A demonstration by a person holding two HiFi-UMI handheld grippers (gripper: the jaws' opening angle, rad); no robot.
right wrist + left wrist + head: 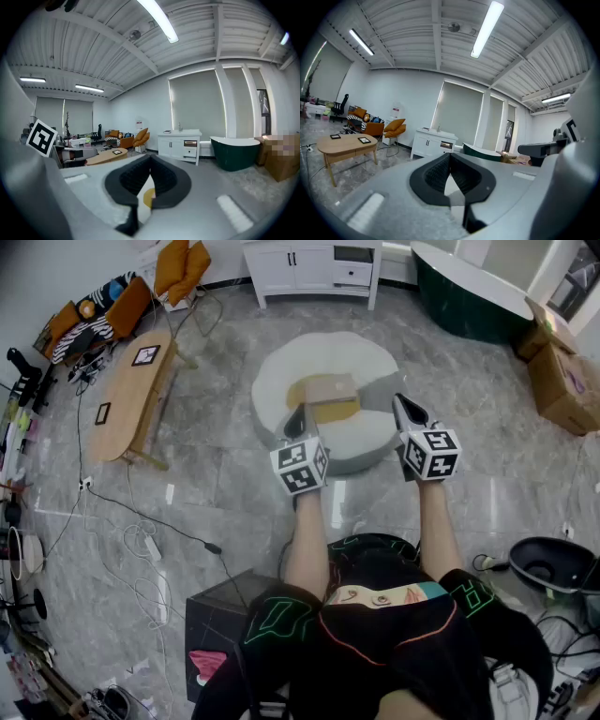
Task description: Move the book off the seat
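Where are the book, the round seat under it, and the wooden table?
book (328,392): head view, on its tan cover.
round seat (277,385): head view, on the bare cream top left of the book.
wooden table (127,390): head view, on the middle of its bare top.

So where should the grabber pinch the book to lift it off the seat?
Probably its near edge, coming from the person's side: the book lies flat on the round seat with that edge facing the left gripper. Its jaws are shut, so they must open first.
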